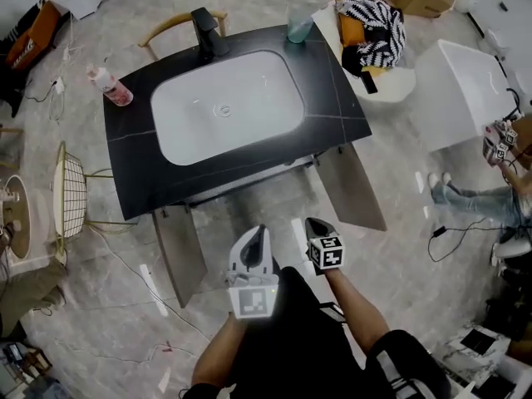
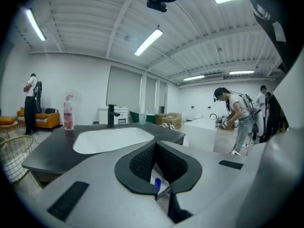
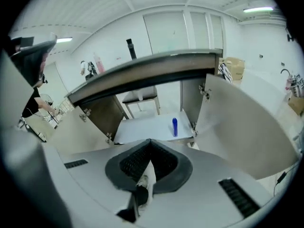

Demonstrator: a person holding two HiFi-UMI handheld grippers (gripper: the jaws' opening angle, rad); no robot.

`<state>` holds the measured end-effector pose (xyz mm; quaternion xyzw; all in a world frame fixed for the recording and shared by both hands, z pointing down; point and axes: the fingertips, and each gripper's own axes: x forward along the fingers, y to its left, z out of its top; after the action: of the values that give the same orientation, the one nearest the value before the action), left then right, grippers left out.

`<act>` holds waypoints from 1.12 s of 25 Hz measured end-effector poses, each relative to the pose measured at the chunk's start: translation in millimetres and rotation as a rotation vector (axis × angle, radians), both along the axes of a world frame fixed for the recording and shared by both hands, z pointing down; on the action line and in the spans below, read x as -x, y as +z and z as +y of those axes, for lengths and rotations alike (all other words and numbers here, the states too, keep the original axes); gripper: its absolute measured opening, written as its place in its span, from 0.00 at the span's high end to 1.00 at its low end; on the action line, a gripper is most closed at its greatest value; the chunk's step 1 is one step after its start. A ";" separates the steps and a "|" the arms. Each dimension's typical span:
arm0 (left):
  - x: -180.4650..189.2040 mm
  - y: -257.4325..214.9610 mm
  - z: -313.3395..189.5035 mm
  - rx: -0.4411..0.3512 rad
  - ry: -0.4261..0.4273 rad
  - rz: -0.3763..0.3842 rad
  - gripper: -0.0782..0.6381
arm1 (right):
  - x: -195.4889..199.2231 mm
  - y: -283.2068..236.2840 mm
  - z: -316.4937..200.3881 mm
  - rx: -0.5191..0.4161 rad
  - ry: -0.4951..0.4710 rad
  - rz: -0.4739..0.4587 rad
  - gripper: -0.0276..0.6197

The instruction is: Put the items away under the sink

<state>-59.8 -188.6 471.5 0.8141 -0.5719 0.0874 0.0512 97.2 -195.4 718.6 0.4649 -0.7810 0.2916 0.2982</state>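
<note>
The black sink counter [image 1: 133,148] with its white basin [image 1: 224,106] stands ahead, both cabinet doors [image 1: 179,252] [image 1: 353,185] swung open beneath it. On top stand a pink bottle [image 1: 110,86], a black faucet [image 1: 205,32] and a green cup [image 1: 299,25]. A blue tube [image 3: 175,126] lies on the shelf [image 3: 142,127] under the sink. My left gripper [image 1: 260,231] [image 2: 155,144] is at counter height, shut on a small white item with a blue end [image 2: 158,184]. My right gripper [image 1: 314,223] [image 3: 151,141] points at the open cabinet, shut on a crumpled white piece [image 3: 142,182].
A wire chair [image 1: 71,194] stands left of the counter, a white block [image 1: 461,90] and a seat with a striped bag [image 1: 374,19] to the right. A person [image 1: 499,198] [image 2: 237,118] works at the far right. Cables trail on the floor.
</note>
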 end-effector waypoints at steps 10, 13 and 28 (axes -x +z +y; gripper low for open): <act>-12.9 -142.5 104.9 0.071 -0.071 0.053 0.87 | -3.5 -189.7 84.0 -0.091 0.006 -0.076 0.94; -19.7 -175.7 132.9 0.073 -0.081 0.052 0.87 | -8.6 -239.3 107.8 -0.122 -0.001 -0.082 0.94; -15.4 -243.6 198.3 0.045 -0.039 0.062 0.87 | 9.7 -479.5 183.6 -0.541 0.038 -0.215 0.94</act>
<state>-44.4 9.7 227.9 0.8037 -0.5836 0.0741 0.0888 87.5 -11.7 239.1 0.5082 -0.8488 0.1258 0.0733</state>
